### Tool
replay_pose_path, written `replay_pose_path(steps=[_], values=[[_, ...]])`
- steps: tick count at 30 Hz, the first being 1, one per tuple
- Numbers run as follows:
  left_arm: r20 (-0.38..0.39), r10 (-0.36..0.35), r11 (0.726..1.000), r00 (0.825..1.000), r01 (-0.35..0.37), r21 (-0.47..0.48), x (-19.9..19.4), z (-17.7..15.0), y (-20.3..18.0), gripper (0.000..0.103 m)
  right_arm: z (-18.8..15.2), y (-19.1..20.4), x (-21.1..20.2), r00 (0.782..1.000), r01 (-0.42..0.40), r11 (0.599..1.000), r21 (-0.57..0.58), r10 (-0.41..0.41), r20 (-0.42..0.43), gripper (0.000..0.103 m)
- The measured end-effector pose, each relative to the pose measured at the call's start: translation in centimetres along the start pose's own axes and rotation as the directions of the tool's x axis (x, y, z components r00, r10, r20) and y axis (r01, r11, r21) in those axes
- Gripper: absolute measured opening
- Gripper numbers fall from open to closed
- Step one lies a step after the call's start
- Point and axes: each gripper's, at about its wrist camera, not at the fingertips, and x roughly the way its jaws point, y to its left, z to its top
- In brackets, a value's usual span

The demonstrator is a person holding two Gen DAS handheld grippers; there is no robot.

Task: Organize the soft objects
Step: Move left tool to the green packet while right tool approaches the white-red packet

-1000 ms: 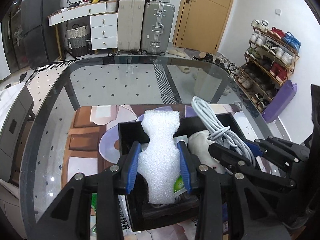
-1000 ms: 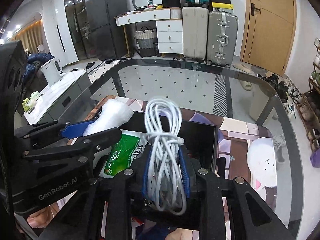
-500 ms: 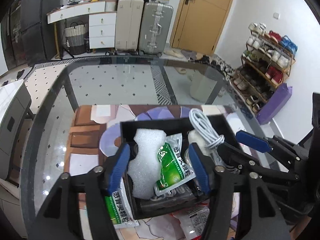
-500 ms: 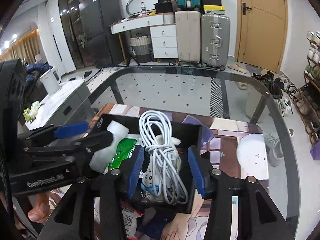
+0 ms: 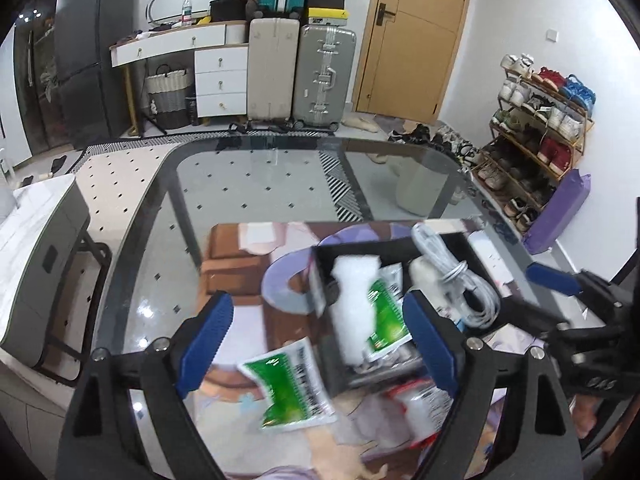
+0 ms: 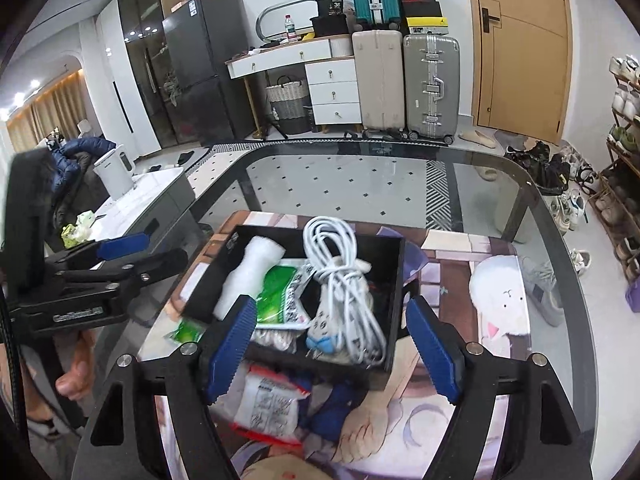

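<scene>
The glass table (image 6: 472,184) carried a printed mat (image 6: 460,264), laid there, I judged, to keep the soft things from sliding on the glass. On the mat stood the black box (image 6: 396,280), open at the top so that things could be dropped in from above. Inside it, at its left, the white foam piece (image 5: 354,300) stood on end, leaning against a green packet (image 6: 276,296); at its right lay the bundle of white cable (image 6: 344,280), tied at its middle so that it held together. My left gripper (image 5: 316,344) and my right gripper (image 6: 332,356) both hung above the near side of the box, their jaws opening and nothing between the blue pads; neither had hold of anything. Outside the box, on the mat, lay a second green packet (image 5: 288,384) and a red-and-white packet (image 6: 268,400), which I judged were yet to be put away.
</scene>
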Motion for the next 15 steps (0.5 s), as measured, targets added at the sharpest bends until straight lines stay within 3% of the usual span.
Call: replay_pose_path(steps=[11,15], values=[[-0.1,-0.011,1.0,0.995,0.008,-0.027,0.9,-3.9,2.4,0.088,-3.6,3.9,-1.4,0.999,-0.036,0.995,-0.098,0.031,-0.043,0.079],[-0.12,0.037,0.999,0.992,-0.035,0.019,1.0,-5.0,2.3,0.088,-5.2,4.6,-0.4,0.996,-0.026,0.989,-0.147,0.013,-0.086,0.079]])
